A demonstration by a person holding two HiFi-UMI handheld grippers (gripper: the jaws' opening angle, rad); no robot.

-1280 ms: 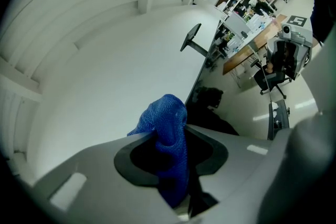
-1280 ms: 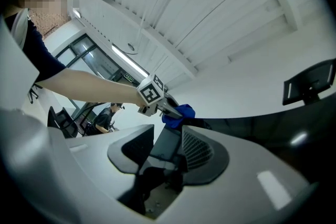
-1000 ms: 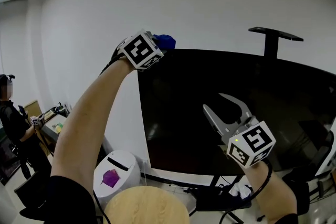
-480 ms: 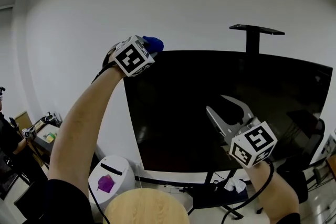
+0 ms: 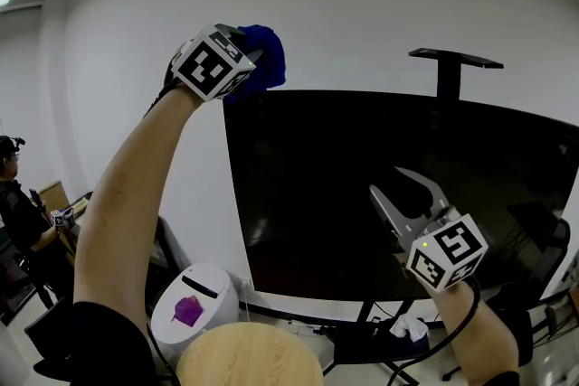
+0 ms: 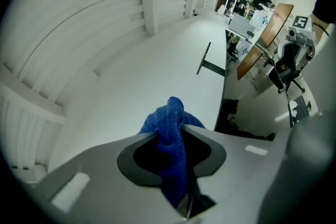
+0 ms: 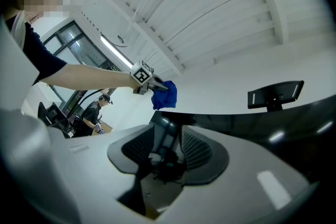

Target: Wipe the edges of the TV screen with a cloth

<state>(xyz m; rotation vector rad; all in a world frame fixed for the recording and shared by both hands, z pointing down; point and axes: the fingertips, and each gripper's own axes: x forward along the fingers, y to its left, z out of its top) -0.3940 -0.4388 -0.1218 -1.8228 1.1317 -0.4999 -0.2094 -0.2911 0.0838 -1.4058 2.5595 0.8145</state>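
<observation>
A large black TV screen [image 5: 344,185] stands in front of a white wall. My left gripper [image 5: 249,59] is raised just above the TV's top left corner, shut on a bunched blue cloth [image 5: 265,57]. In the left gripper view the cloth [image 6: 171,113] sticks up between the closed fingers of that gripper [image 6: 181,136]. My right gripper [image 5: 387,181] hovers in front of the lower right part of the screen, apart from it. Its jaws stand a little open with nothing between them [image 7: 169,131]. The right gripper view also shows the cloth [image 7: 164,94] over the TV's corner.
A black bracket on a post [image 5: 457,59] rises behind the TV's top edge. Below are a white bin with a purple patch [image 5: 194,303], a round wooden table [image 5: 249,357] and a white rag [image 5: 407,325] by the TV stand. A person [image 5: 18,221] stands far left.
My left gripper has risen from the TV's top left corner to just above it, carrying the cloth. The right gripper has stayed about where it was.
</observation>
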